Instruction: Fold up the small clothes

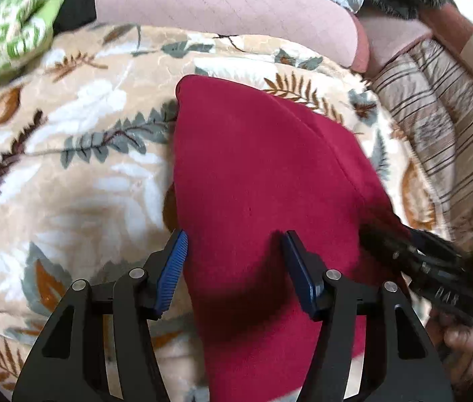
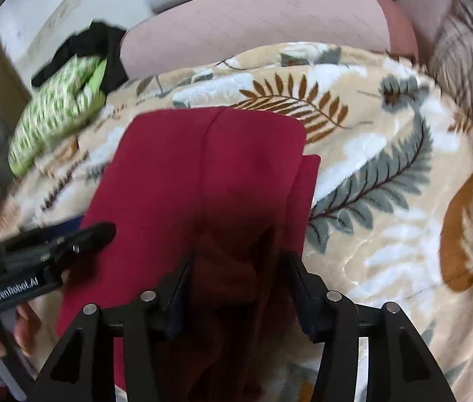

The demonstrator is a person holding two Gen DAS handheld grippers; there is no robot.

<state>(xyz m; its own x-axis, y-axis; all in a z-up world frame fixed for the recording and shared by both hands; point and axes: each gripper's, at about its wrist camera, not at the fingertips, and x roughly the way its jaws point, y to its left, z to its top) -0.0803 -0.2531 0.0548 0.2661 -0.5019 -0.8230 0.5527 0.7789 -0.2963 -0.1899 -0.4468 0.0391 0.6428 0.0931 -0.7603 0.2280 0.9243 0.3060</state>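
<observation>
A dark red garment point(image 1: 263, 174) lies on a leaf-patterned blanket point(image 1: 79, 181), with a seam running along it. My left gripper point(image 1: 234, 251) is open over the garment's near left part, its blue pads point(image 1: 173, 268) apart, nothing between them but the cloth below. My right gripper point(image 2: 238, 274) is open over the garment's near end point(image 2: 209, 181), where the cloth is bunched and shadowed between the jaws. The right gripper shows at the right of the left wrist view point(image 1: 414, 254); the left gripper shows at the left of the right wrist view point(image 2: 59, 244).
A pink cushion point(image 1: 223, 3) lies along the far edge of the blanket. A green-and-white patterned cloth point(image 2: 59, 117) and a black garment point(image 2: 99, 47) lie at the far left. A striped cover point(image 1: 444, 110) is at the right.
</observation>
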